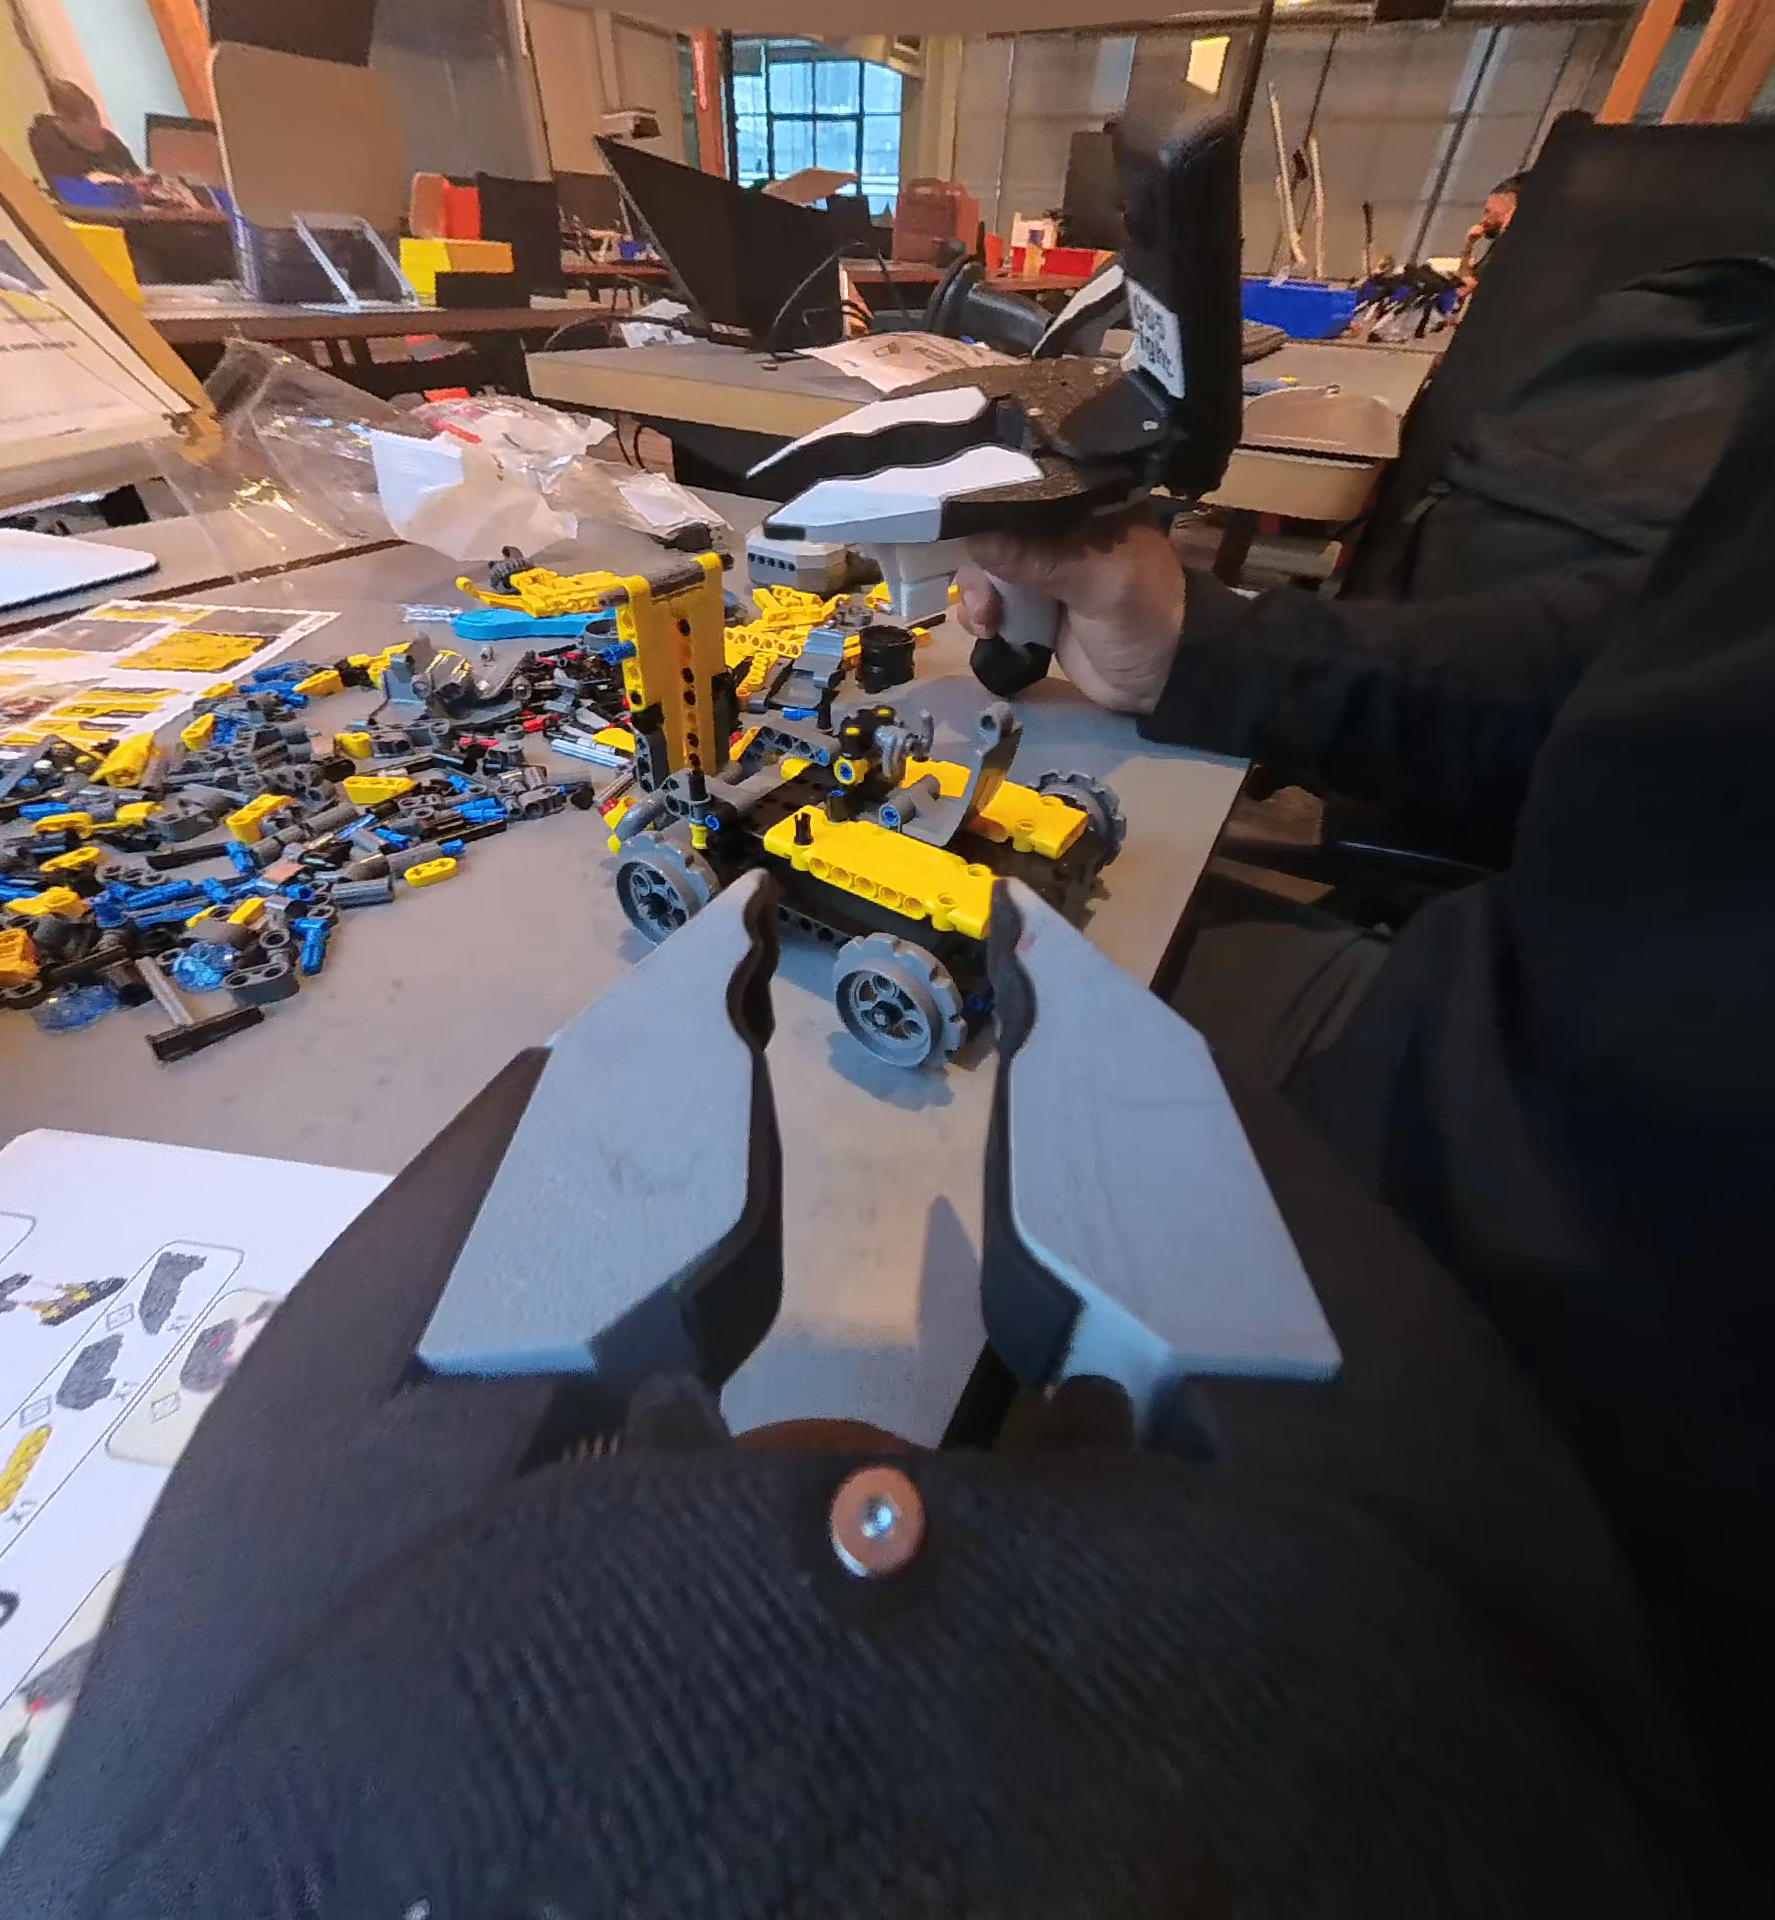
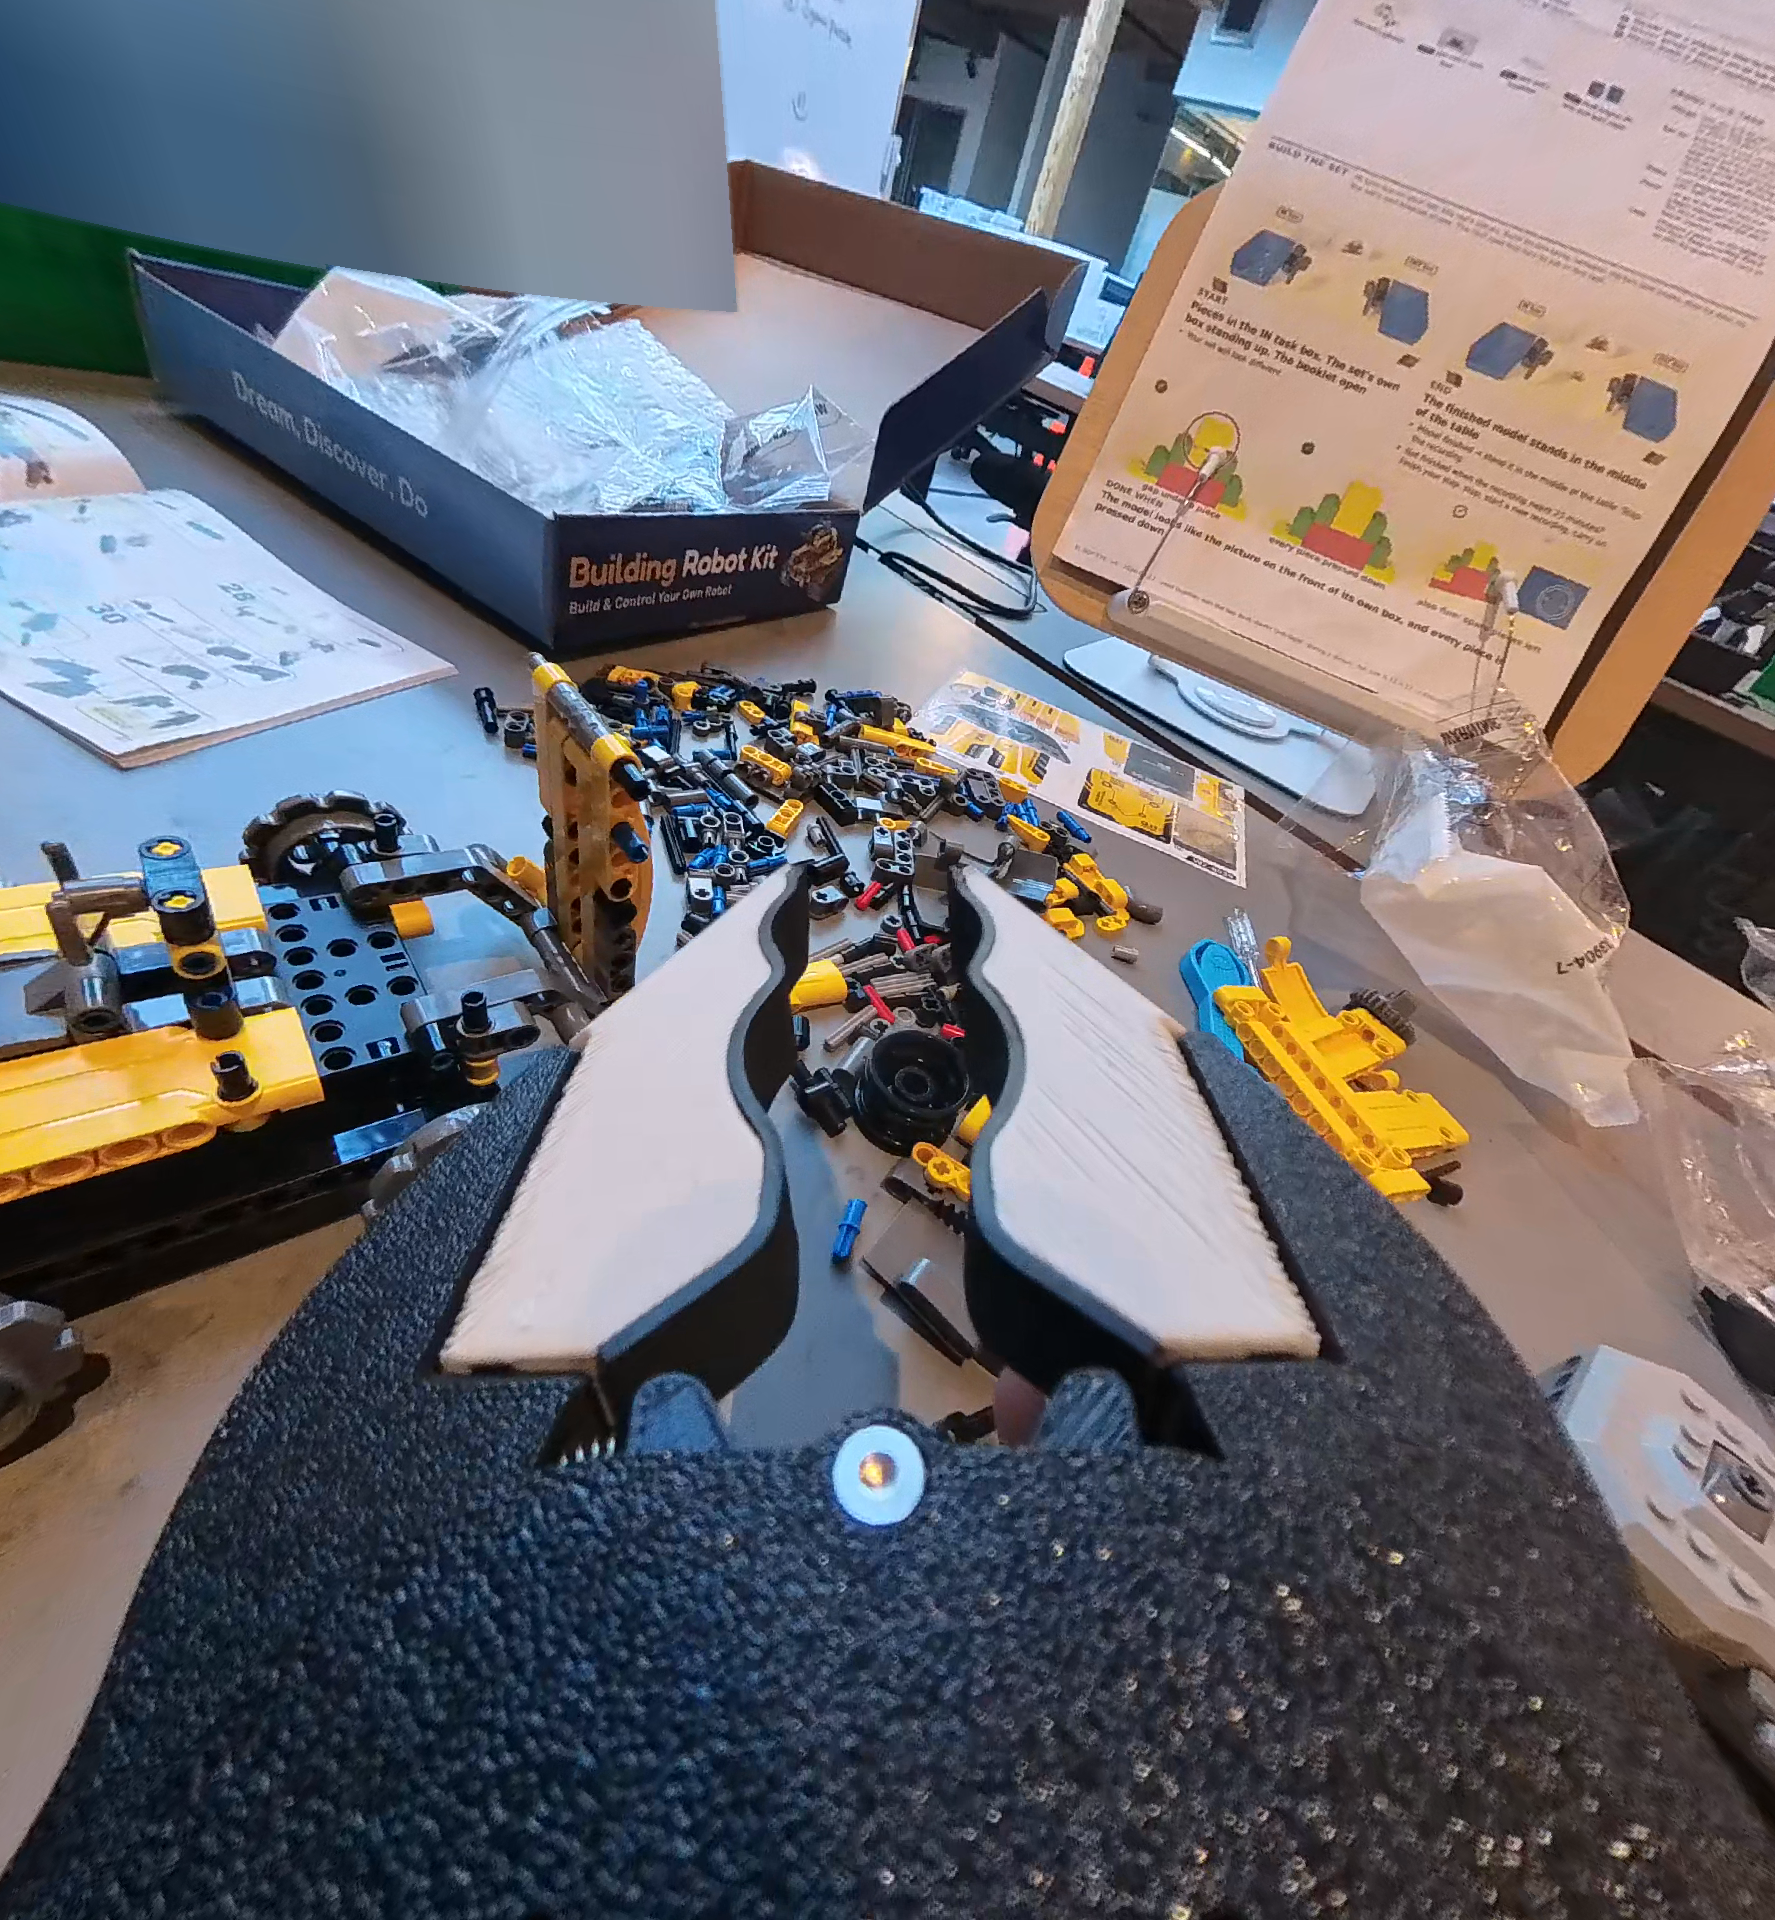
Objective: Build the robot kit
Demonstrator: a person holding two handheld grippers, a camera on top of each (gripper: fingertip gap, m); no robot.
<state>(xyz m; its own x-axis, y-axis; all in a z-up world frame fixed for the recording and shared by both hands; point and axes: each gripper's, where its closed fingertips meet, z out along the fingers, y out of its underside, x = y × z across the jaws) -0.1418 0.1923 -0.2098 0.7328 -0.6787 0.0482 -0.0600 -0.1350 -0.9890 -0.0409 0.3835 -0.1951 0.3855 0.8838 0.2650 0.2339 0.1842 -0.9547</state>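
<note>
The left gripper hovers with its jaws parted and empty just before the yellow-and-black wheeled model, its tips flanking the near grey wheel on the grey table. The right gripper, also parted and holding nothing, hangs above a black round hub at the near edge of the loose-parts pile. Beyond lie the dark blue kit box with plastic bags and an instruction sheet on a stand.
</note>
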